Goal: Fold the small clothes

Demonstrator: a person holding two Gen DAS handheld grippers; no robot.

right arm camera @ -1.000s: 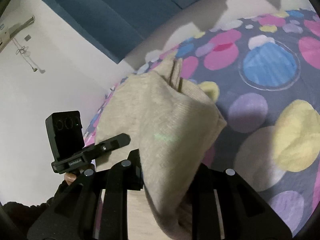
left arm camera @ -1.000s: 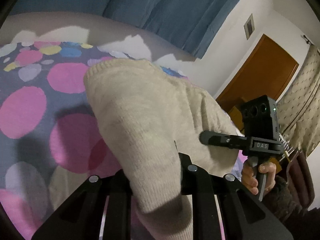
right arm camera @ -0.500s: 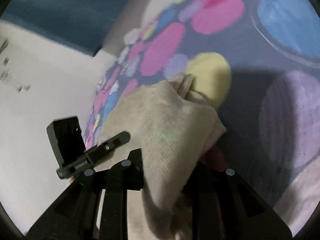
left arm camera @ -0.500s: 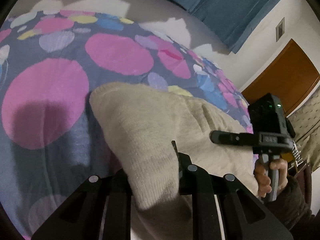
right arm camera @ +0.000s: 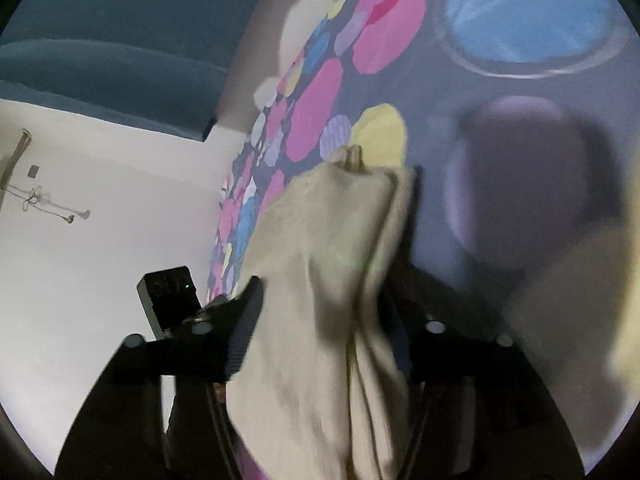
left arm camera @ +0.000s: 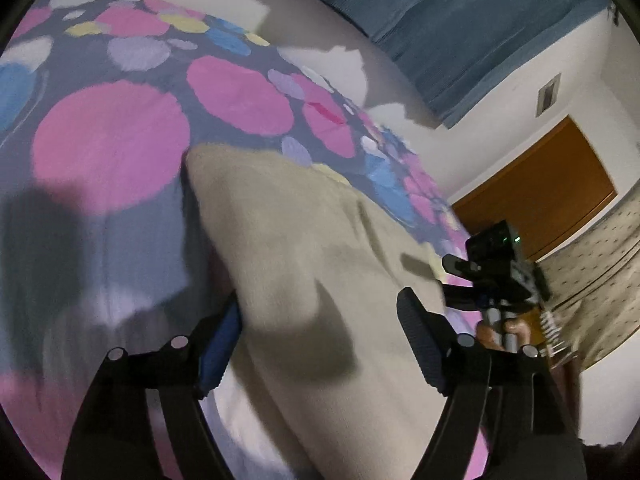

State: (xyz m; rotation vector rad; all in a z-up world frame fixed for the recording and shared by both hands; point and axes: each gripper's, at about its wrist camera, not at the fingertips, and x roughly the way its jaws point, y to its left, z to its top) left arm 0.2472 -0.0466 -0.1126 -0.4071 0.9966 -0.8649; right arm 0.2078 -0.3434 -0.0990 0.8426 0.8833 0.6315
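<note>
A beige knit garment (left arm camera: 304, 248) lies folded over on a bedspread with coloured dots (left arm camera: 112, 140). My left gripper (left arm camera: 320, 340) is open, its jaws spread wide on either side of the garment's near edge, not pinching it. In the right wrist view the garment (right arm camera: 328, 248) drapes down between my right gripper's (right arm camera: 324, 332) jaws, which stand apart; the right finger (right arm camera: 400, 340) is partly hidden by cloth. The right gripper also shows in the left wrist view (left arm camera: 492, 272), held by a hand. The left gripper's body shows in the right wrist view (right arm camera: 168, 296).
The dotted bedspread (right arm camera: 520, 80) spreads around the garment. A blue curtain (left arm camera: 460, 20), a white wall, a brown wooden door (left arm camera: 536, 192) and a patterned beige curtain (left arm camera: 600, 280) stand beyond the bed.
Both grippers were shut on the garment's edge and have opened. The garment has come down from a lifted fold onto the bedspread.
</note>
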